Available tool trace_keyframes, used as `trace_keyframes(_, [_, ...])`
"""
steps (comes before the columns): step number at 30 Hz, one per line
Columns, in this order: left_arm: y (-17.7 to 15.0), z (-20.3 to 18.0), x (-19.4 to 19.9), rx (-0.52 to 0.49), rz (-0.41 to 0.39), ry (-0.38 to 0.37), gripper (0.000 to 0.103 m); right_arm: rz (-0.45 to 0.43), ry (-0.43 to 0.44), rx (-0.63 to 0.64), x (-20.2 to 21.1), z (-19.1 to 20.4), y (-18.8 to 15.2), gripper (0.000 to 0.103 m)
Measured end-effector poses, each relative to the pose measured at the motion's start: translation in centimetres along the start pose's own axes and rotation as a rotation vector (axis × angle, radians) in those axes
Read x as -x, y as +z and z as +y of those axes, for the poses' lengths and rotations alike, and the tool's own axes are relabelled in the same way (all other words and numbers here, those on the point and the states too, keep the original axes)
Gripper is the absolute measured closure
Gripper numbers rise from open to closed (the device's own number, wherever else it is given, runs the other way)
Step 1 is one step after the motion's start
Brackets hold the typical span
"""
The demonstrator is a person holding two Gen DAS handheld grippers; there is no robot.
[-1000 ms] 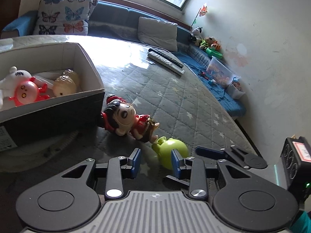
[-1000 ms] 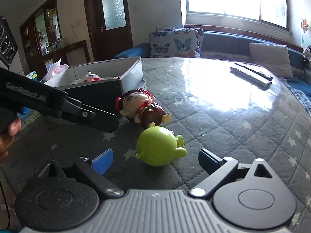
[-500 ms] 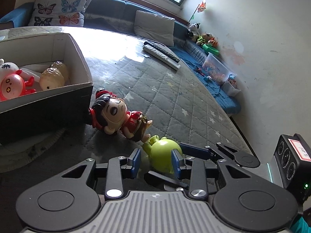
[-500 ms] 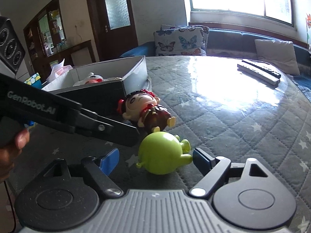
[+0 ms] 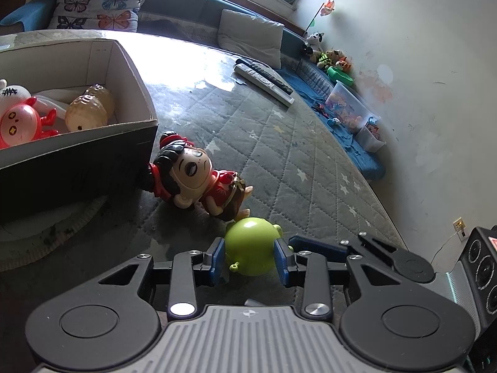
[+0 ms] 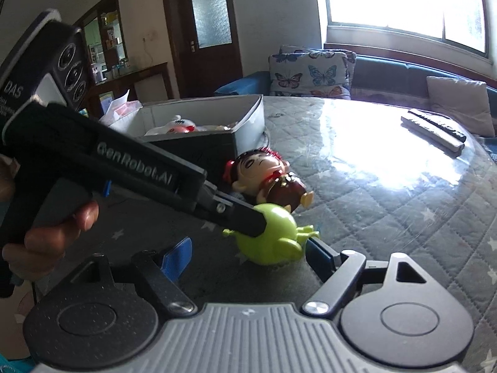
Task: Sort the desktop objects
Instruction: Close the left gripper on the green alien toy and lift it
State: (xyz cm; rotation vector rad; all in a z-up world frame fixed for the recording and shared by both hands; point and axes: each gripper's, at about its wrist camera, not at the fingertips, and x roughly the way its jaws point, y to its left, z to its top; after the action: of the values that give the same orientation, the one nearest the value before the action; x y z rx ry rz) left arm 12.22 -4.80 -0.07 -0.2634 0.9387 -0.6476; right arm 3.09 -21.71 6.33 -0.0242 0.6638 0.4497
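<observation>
**Two grippers closing around a green toy on a quilted table**

The quilted grey table cover [image 5: 279, 155], printed with stars and overlaid with a clear glossy sheet, fills most of both views. At the far left stands an open cardboard box [image 5: 136, 71], dark outside and pale inside; it holds a red-and-pink round toy [image 5: 18, 124], a white plush figure [image 5: 12, 93] and two amber, shell-like toys [image 5: 88, 108]. Behind the table runs a blue bench with a butterfly-print cushion [image 5: 99, 3] and a plain grey cushion [image 5: 251, 37]. Two remote controls [image 5: 264, 80] lie side by side near the far right edge of the table.

A big-headed doll [image 5: 198, 183] in a red top lies on its side just right of the box's near corner, its feet toward the green toy.

The green round toy [image 5: 251, 245], the task's object, lies on the cover at the near edge, just beside the doll's feet. The left gripper [image 5: 248, 259] brackets it with a blue pad [image 5: 217, 258] at each flank; whether the pads press on it cannot be told. The right gripper [image 6: 245, 255] stands spread: its jaws have just been closing with the toy between them, the right pad [image 6: 320, 256] close beside the toy and the left pad [image 6: 177, 258] well apart from it.
</observation>
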Motion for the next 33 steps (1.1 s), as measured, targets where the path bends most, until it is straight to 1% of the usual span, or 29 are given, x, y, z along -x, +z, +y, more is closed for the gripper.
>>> trace_keyframes(5, [0.1,0.3,-0.1,0.017,0.004,-0.011,0.066,0.000,-0.026,-0.005,-0.7,-0.5,0.5,0.021])
trace_keyframes(12, [0.4,0.5,0.0,0.031,0.004,-0.024,0.066,0.027,-0.035,-0.015,-2.2,-1.3,0.5,0.021])
trace_keyframes(17, [0.8,1.0,-0.2,0.059,0.009,-0.043,0.065,0.038,-0.033,-0.001,-2.5,-1.0,0.3,0.020])
trace_keyframes(25, [1.2,1.7,-0.3,0.099,0.012,-0.055,0.065,0.036,-0.026,-0.010,-2.3,-1.4,0.3,0.028])
trace_keyframes(29, [1.3,1.9,-0.3,0.105,0.011,-0.059,0.065,0.036,-0.036,-0.022,-2.3,-1.6,0.3,0.038])
trace_keyframes(33, [1.5,2.1,-0.3,0.112,0.012,-0.062,0.065,0.038,-0.032,-0.051,-2.6,-2.0,0.3,0.038])
